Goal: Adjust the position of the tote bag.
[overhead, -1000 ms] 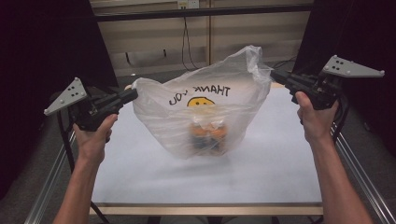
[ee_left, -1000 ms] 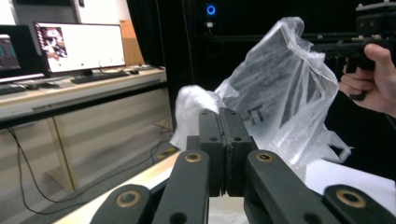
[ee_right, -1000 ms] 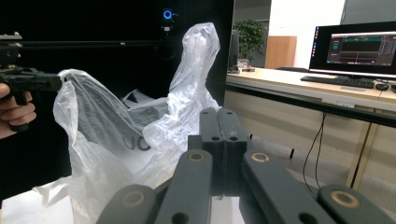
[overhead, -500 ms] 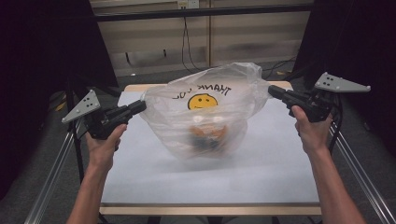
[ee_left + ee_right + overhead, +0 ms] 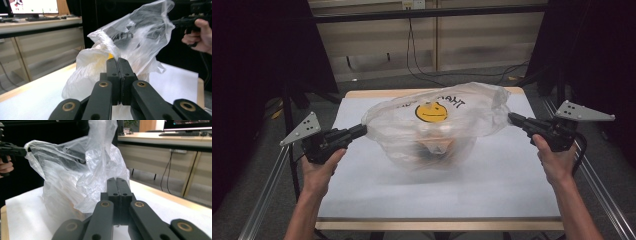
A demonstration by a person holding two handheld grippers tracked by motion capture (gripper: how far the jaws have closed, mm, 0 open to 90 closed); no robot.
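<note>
Thin, crinkly see-through plastic bag (image 5: 434,127) with a yellow smiley face, sitting puffed up mid-way on the flat white surface (image 5: 362,190), left hand-held gripper (image 5: 360,131) pinching one edge, right hand-held gripper (image 5: 513,118) pinching the other, dark lumpy things inside

White-topped table (image 5: 362,200), clear plastic bag (image 5: 412,135) resting on it.

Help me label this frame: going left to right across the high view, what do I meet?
Left gripper → plastic bag → right gripper.
</note>
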